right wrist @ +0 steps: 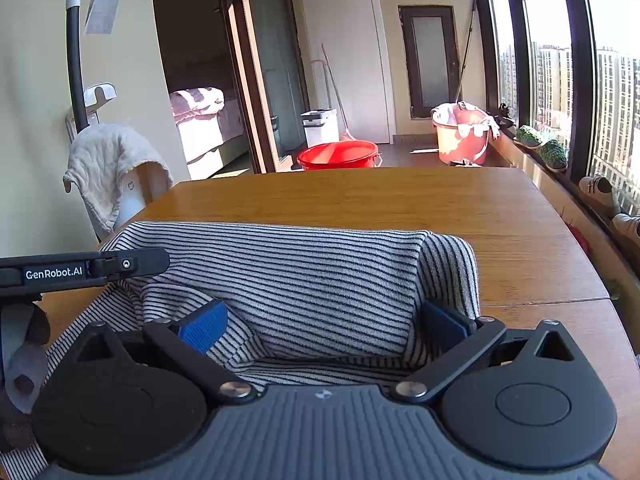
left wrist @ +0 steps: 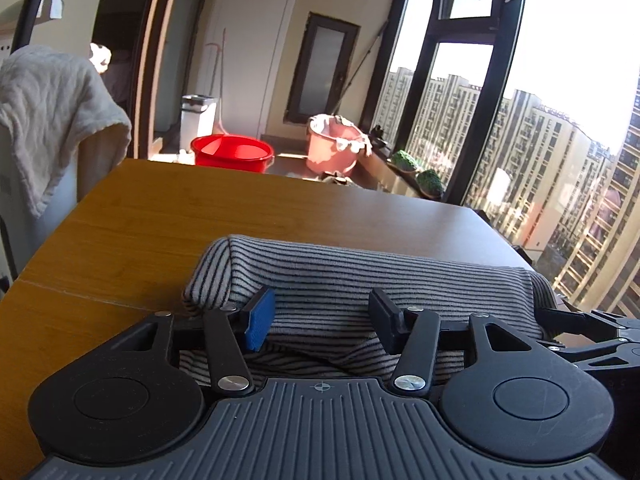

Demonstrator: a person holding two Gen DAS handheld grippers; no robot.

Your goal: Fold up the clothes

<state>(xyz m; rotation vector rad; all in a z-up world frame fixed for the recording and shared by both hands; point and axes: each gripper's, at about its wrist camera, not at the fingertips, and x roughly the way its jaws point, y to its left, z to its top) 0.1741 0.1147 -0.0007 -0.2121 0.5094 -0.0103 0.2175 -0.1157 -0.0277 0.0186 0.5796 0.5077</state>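
Now our striped shirt (right wrist: 320,280) lies on the wooden table (right wrist: 400,200), partly folded over. Our left gripper (left wrist: 322,314) and right gripper (right wrist: 320,326) both stand apart around it, pinching nothing. More folds remain, we think

Directly ahead of the left gripper (left wrist: 322,316), between its fingers, on the near part of the brown wooden table (left wrist: 168,220): the folded black-and-grey striped knit garment (left wrist: 360,276). Same garment (right wrist: 320,280) between the fingers of the right gripper (right wrist: 320,326), with the left gripper's arm to its left. Beyond the table's far edge, on the floor: round red plastic basin (right wrist: 338,154), with the pink plastic bucket (right wrist: 462,136) to its right near the window. Left of the table: crumpled cream cloth (right wrist: 108,160), draped over a chair back.
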